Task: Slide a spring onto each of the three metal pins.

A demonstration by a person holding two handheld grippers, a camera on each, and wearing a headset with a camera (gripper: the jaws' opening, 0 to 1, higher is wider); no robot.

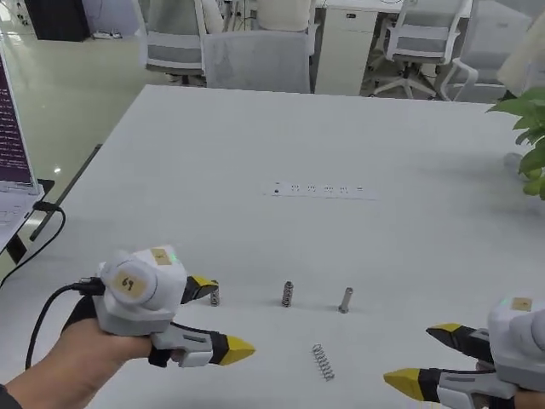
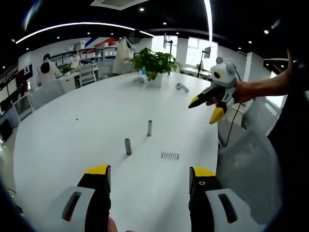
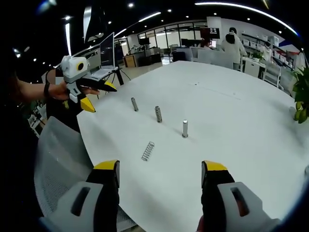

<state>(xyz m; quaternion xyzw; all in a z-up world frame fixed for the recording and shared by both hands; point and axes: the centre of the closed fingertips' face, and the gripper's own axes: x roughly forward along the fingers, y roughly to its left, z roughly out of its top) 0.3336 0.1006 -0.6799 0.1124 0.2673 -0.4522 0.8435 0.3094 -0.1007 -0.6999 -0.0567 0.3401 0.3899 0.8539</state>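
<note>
Left gripper (image 1: 220,316) hangs over the near edge of the table, yellow-tipped jaws spread wide with nothing between them. Right gripper (image 1: 417,353) is gaping and empty too, over on the other side. Between the two, flat on the white table (image 1: 255,136), lies the loose spring (image 1: 323,361) (angled, touching no pin). Just beyond it stands the row of pins. The bare pin (image 1: 345,300) is upright on the right, the middle pin (image 1: 287,294) wears a spring, and the left pin (image 1: 215,296), also sprung, sits right beside the left gripper's far jaw tip. A potted plant (image 1: 530,136) leans in at the right edge.
</note>
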